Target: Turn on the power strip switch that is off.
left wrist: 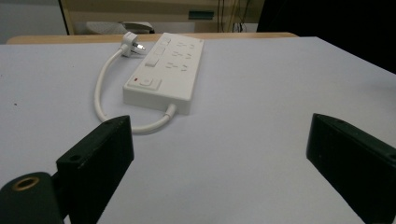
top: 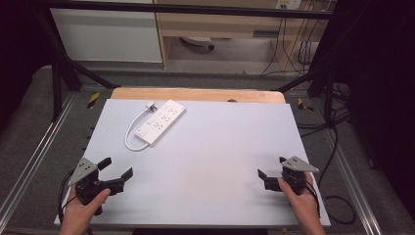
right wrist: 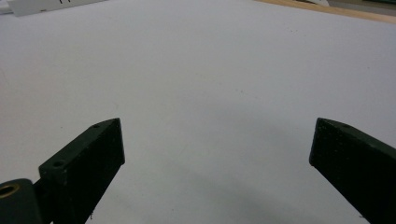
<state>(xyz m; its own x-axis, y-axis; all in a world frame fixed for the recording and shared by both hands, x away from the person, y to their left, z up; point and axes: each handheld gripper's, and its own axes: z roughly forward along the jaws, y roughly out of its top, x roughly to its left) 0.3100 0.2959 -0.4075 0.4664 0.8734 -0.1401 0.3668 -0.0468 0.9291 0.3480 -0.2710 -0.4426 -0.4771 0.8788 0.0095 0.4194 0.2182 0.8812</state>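
Two grippers, both w/ jaws spread wide, nothing held: left gripper (top: pixel 116 172) at 7 o'clock of the table (top: pixel 205 161), right gripper (top: pixel 272 172) at 5. White power strip (top: pixel 160 122) lies at 11, cord (top: pixel 131 132) looped beside it, plug (top: pixel 150 105) unplugged. Probably a rest pose before any reach.

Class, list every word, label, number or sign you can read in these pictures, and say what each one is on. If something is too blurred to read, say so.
No text can be read.
Power strip: dark marks by its sockets, too small and blurred to read; a red dot by its switch, no letters.
Yellow-and-black striped markers on the floor frame: a warning pattern, no words.
Hand-held grippers, left and right: no labels visible.
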